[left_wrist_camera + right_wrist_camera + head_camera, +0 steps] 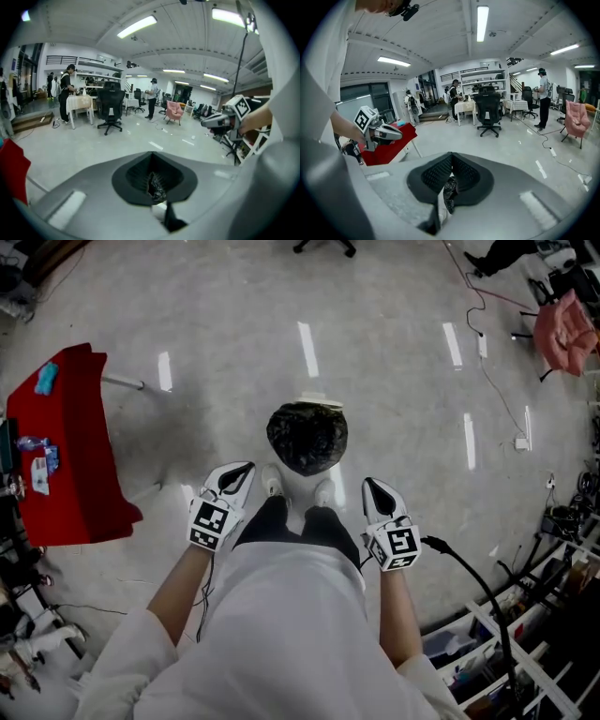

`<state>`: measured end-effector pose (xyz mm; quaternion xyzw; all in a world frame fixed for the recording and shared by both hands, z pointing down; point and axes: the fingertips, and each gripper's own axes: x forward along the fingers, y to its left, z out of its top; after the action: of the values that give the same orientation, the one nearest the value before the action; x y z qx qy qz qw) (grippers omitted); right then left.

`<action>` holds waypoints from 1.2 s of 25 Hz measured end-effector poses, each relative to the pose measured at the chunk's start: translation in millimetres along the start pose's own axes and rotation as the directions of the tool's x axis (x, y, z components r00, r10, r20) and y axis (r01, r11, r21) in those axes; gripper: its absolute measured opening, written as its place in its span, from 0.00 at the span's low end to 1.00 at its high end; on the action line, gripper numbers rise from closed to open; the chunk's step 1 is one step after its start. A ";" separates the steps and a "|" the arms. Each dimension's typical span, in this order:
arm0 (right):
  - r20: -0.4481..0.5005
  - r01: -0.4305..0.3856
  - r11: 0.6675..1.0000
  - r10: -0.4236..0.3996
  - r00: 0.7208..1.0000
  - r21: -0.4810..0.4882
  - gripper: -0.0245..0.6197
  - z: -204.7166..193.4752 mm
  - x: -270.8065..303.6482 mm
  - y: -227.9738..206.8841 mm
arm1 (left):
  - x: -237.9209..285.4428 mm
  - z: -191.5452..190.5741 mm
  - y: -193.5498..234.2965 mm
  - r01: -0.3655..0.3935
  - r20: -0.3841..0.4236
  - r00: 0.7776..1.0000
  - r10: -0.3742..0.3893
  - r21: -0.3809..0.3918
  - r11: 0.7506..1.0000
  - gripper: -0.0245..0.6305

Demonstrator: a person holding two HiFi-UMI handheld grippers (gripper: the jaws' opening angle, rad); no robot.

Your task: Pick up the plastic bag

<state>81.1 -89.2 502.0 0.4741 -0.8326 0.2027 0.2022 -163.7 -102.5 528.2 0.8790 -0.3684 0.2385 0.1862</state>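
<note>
A black plastic bag point(307, 437) lines a small white bin on the floor just ahead of the person's shoes. My left gripper point(238, 473) hangs to the bag's left and my right gripper point(375, 490) to its right, both short of it and pointing forward and down. In the left gripper view the jaws point(151, 159) are pressed together, and a crinkled dark bit of the bag point(157, 188) shows beneath them. The right gripper view shows the same: closed jaws point(451, 158) with the bag point(449, 193) below. Nothing is held.
A red-covered table point(66, 446) with small items stands at the left. A black cable point(473, 577) and shelving point(525, 652) are at the lower right, a pink chair point(565, 329) at the far right. Office chairs point(110, 108) and people stand further off.
</note>
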 end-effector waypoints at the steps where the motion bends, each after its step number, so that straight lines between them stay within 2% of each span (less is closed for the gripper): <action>1: -0.009 0.000 1.000 0.000 1.000 0.010 0.04 -2.6 4.5 -3.0 | 5.7 -3.8 0.9 -0.002 -0.011 1.000 0.002 -0.013 1.000 0.04; 6: -0.052 0.002 0.999 0.001 0.999 0.049 0.04 -23.8 32.7 -31.0 | 45.7 -19.2 6.7 -0.042 -0.049 0.998 0.038 -0.080 0.996 0.04; 9: -0.090 -0.005 0.998 0.010 0.996 0.063 0.04 -46.5 53.6 -48.7 | 73.5 -39.3 13.2 -0.063 -0.097 0.994 0.054 -0.098 0.993 0.04; 16: -0.196 -0.074 0.995 0.087 0.977 0.072 0.04 -118.9 112.5 -94.5 | 150.4 -107.9 22.5 -0.068 -0.202 0.978 0.045 -0.109 0.992 0.04; 18: -0.227 -0.103 0.992 0.118 0.967 0.076 0.09 -143.0 130.1 -102.7 | 172.8 -129.7 27.1 -0.077 -0.227 0.973 0.048 -0.119 0.990 0.04; 21: -0.265 -0.129 0.988 0.146 0.953 0.079 0.09 -176.6 157.2 -113.1 | 205.1 -166.0 36.8 -0.082 -0.270 0.962 0.040 -0.144 0.986 0.04; 24: -0.298 -0.138 0.986 0.159 0.941 0.091 0.09 -210.2 178.5 -124.7 | 232.8 -199.5 44.2 -0.079 -0.309 0.951 0.022 -0.173 0.982 0.04; 27: -0.333 -0.142 0.984 0.170 0.928 0.108 0.11 -248.3 200.1 -136.6 | 259.0 -232.0 53.8 -0.076 -0.342 0.940 0.003 -0.199 0.977 0.10; 30: -0.373 -0.140 0.982 0.178 0.911 0.127 0.13 -287.0 219.6 -145.9 | 280.2 -265.5 66.3 -0.080 -0.377 0.926 -0.010 -0.222 0.972 0.11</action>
<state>146.8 -161.1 879.5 0.3654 -0.8021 0.3474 0.3201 -115.2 -169.3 911.2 0.7824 -0.3671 0.3605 0.3509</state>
